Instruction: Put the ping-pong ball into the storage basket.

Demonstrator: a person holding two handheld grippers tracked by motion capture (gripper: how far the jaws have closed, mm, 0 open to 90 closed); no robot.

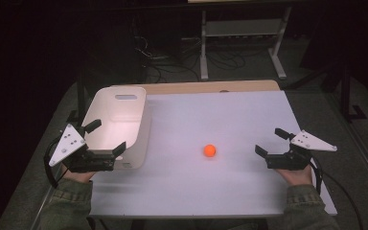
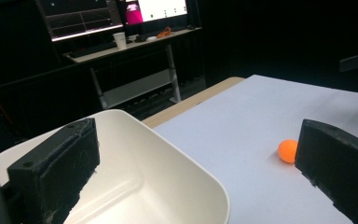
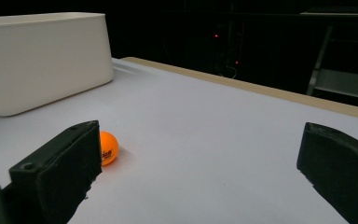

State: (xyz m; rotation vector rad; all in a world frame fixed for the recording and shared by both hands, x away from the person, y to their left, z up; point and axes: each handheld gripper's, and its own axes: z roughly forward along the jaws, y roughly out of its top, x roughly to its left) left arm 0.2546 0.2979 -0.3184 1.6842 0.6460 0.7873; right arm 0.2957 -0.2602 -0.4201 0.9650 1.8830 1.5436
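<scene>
Ball [image 1: 210, 150] looks light, smooth and apt to roll; grip across its middle. Both hand-held grippers, left [image 1: 106, 139] and right [image 1: 269, 140], stand wide apart, empty.

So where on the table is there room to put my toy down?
Lots of room. The white table is bare behind the orange ball, across to its right edge, and along the near edge between the left gripper and right gripper. The left side is crowded: the white bin sits there, with the left gripper at its near rim.
</scene>
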